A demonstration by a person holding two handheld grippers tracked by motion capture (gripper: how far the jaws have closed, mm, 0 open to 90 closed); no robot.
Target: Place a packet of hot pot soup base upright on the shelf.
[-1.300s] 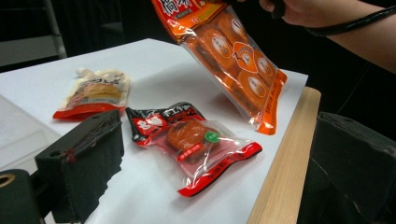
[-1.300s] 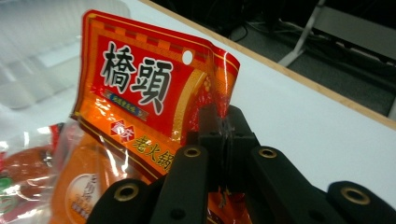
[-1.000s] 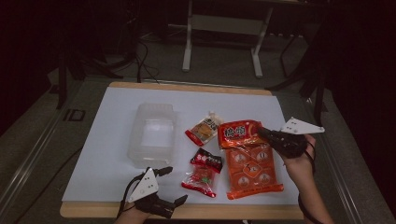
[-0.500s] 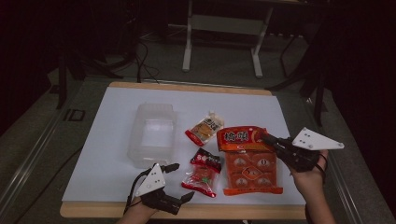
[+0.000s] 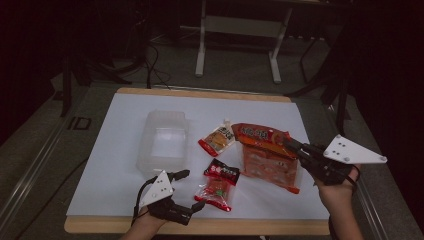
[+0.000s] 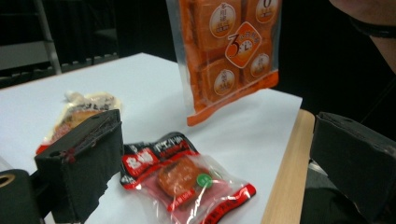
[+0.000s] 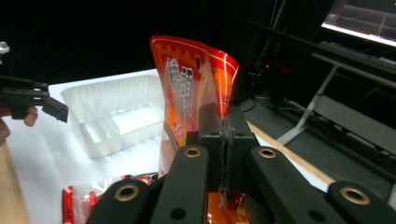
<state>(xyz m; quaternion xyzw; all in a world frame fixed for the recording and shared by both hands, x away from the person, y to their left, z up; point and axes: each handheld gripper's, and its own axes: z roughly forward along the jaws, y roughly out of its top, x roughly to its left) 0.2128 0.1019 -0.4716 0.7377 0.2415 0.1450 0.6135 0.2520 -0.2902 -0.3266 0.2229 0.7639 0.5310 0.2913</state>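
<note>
White tabletop (image 5: 125, 130), dark room behind. Right gripper (image 5: 294, 146) is held level right of the clear tray (image 5: 164, 141), jaws clamped on the orange snack bag (image 5: 265, 152), which is lifted, glossy, hanging tilted. Left gripper (image 5: 192, 190) is kept open below the tray.

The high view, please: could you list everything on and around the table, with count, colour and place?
Table: one, white top with a wooden edge, centre.
Clear plastic tray: one, see-through, left of centre on the table.
Large orange snack bag: one, orange and red, right of centre, one end lifted by the right gripper.
Small red packet: one, red and clear, front centre, lying flat.
Yellow-red sachet: one, yellowish with red end, between tray and orange bag.
Metal frame: one, pale grey, on the floor behind the table.
Left gripper: one, black with grey plate, front left, open, holding nothing.
Right gripper: one, black with grey plate, right side, shut on the bag.
</note>
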